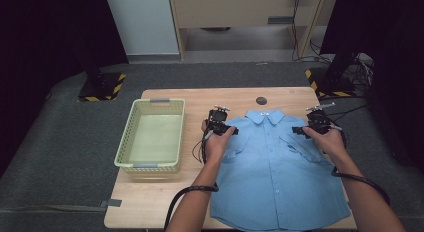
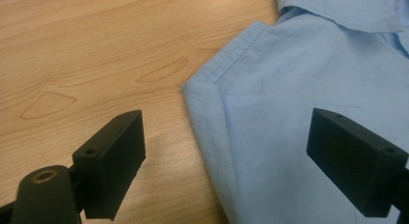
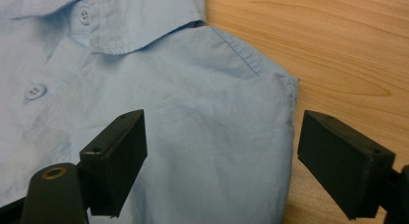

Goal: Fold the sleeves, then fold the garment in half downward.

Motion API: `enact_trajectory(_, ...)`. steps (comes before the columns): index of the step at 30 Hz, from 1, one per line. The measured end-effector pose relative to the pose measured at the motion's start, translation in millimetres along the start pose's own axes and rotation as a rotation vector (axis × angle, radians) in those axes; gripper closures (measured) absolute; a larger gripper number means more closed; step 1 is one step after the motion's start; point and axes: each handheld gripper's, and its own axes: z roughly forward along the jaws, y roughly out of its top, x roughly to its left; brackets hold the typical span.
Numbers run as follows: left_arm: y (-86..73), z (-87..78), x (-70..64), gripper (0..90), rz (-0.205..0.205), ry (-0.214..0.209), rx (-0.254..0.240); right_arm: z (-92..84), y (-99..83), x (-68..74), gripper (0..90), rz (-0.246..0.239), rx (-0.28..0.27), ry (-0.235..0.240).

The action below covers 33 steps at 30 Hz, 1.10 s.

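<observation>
A light blue button-up shirt (image 1: 277,167) lies flat on the wooden table (image 1: 150,202), front side up, collar toward the far edge. My left gripper (image 1: 220,112) hovers at the shirt's left shoulder, held by a hand. In the left gripper view its jaws stand open (image 2: 226,122), one over bare wood and one over the shirt (image 2: 299,74), with the folded shoulder edge between them. My right gripper (image 1: 319,112) is at the right shoulder. Its jaws (image 3: 224,122) are open too, straddling the shoulder edge of the shirt (image 3: 193,103) just below the collar. Neither jaw presses on cloth.
A pale green plastic basket (image 1: 147,165) stands on the table's left part, with nothing inside. A small dark round disc (image 1: 261,100) sits near the far edge behind the collar. Cables trail from both grippers along the forearms. Grey floor surrounds the table.
</observation>
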Motion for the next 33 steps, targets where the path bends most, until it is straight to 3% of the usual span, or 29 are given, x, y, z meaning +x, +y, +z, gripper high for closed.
enact_trajectory(6,2.1,4.9,-3.6,13.4,0.026,-0.003,0.012,5.2,7.5,1.2,17.8,-0.024,-0.005,-0.015)
enact_trajectory(14,0.5,4.6,-9.0,13.6,0.037,-0.002,0.021,18.4,19.1,-4.4,18.1,-0.009,0.001,-0.023)
enact_trajectory(26,-2.3,1.0,-7.7,13.7,0.041,-0.005,0.016,31.9,16.8,-9.7,20.9,0.03,0.005,-0.021)
enact_trajectory(33,-0.1,0.1,-5.9,13.7,0.051,-0.001,0.008,35.9,13.1,-13.5,25.4,0.008,0.011,-0.032)
